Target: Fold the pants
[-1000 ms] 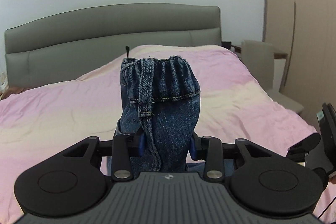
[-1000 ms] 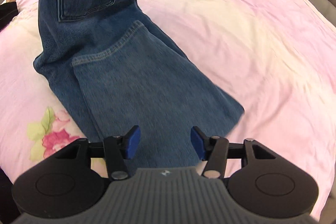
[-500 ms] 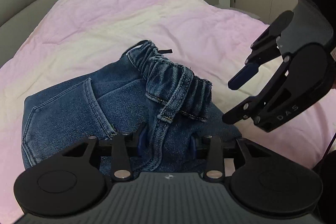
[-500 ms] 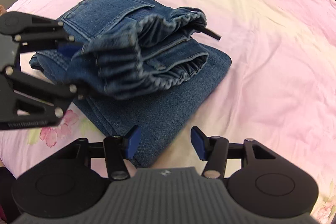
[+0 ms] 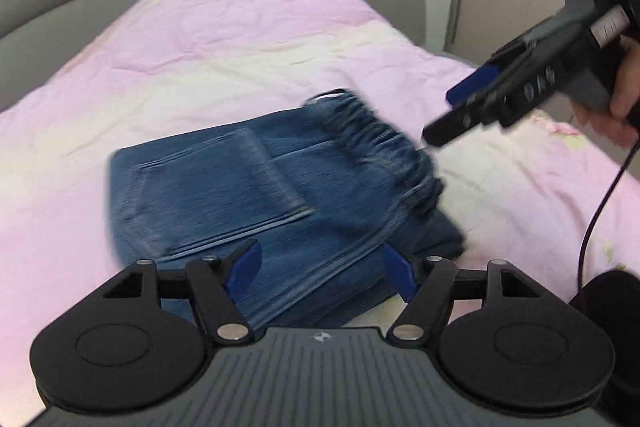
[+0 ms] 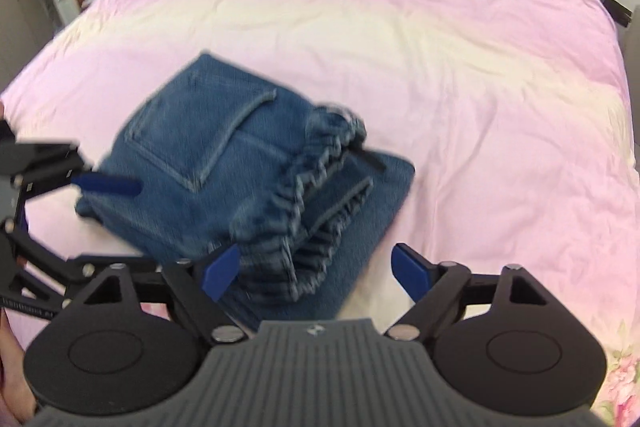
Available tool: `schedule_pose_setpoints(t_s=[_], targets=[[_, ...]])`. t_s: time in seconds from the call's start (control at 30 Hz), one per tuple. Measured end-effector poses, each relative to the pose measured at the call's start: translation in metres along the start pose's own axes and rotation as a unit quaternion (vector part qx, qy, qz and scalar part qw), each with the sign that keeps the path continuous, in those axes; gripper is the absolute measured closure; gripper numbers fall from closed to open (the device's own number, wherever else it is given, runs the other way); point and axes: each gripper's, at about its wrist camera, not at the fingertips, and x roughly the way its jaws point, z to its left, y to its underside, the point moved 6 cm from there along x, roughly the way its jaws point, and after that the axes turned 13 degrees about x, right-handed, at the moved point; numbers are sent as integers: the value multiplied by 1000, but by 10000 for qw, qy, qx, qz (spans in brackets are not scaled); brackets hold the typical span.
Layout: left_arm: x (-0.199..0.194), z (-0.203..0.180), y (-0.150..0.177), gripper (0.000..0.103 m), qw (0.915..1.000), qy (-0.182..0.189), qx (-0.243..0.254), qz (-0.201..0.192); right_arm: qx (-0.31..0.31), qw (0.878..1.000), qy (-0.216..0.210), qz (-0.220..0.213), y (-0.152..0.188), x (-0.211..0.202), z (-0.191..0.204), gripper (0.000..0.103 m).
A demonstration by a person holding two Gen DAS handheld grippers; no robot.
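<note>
Now my left tool (image 5: 322,269) has let go of the waistband and stands wide above the pants (image 5: 256,211), which lie folded on the bed (image 6: 460,67). My right tool (image 6: 316,273) hovers wide too; the fold looks finished.

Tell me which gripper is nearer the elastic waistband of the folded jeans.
Right. The right gripper hangs open right over the near end of the elastic waistband. The left gripper, also open, sits at the jeans' opposite edge, by the back pocket.
</note>
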Motion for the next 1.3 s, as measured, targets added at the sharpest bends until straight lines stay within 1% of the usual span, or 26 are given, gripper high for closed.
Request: schedule_pose_setpoints(t_s=[0.07,0.13,0.2,0.27,0.37,0.43,0.53,0.57,0.6,0.63,0.67,0.73,0.77,0.8,0.87,0.93,1.03,1.13,1.2,1.27,1.3], targets=[[-8,15,18,22,9994,-253,109,207,179,9998,11,-119,-12,9,4,23],[-12,32,39,22,9978,-474,128,442,562,9984,-30,-100,-21,20,2,27],[-18,47,64,22,9961,-574,32,669,927,9957,-35,-16,-25,32,-1,33],[-19,59,86,22,9943,-663,-88,833,1159,9932,-36,98,-24,47,-3,34],[-13,68,107,22,9929,-684,-331,920,1311,9911,5,237,-21,73,-1,34],[-4,71,115,22,9924,-618,-537,917,1438,9891,54,310,-15,86,-5,34],[7,68,120,24,9919,-524,-713,909,1830,9825,-78,323,-13,100,-12,37],[9,67,120,25,9917,-553,-722,912,1953,9803,-78,291,-14,104,-13,42],[10,66,120,28,9917,-579,-707,899,2031,9787,-146,263,-16,103,-13,55],[10,64,119,37,9924,-568,-673,860,2053,9783,-198,193,-18,99,-12,62],[9,63,118,50,9926,-567,-650,852,1985,9799,-158,126,-21,94,-9,70],[4,66,117,61,9921,-641,-634,868,1827,9831,-37,-66,-25,76,-4,86],[0,69,118,68,9920,-624,-704,836,1836,9828,-103,-197,-27,65,-3,89],[-3,72,119,70,9915,-612,-802,823,1883,9812,-227,-367,-27,52,-4,94],[-8,77,118,75,9908,-557,-930,810,1916,9796,-221,-562,-24,34,-8,97],[-12,75,117,75,9919,-576,-793,805,2008,9775,-169,-619,-12,27,-15,99],[-12,74,122,76,9915,-527,-783,898,2133,9761,63,-416,9,44,-30,99],[-5,79,130,75,9888,-414,-999,1032,2129,9760,166,-419,18,69,-39,98],[-7,80,130,75,9876,-388,-1048,1098,2152,9755,237,-385,18,79,-40,96],[-13,80,127,75,9885,-388,-900,1152,2154,9757,245,-329,17,80,-40,93],[-17,79,125,75,9884,-375,-839,1205,2192,9750,238,-281,15,78,-43,85]])
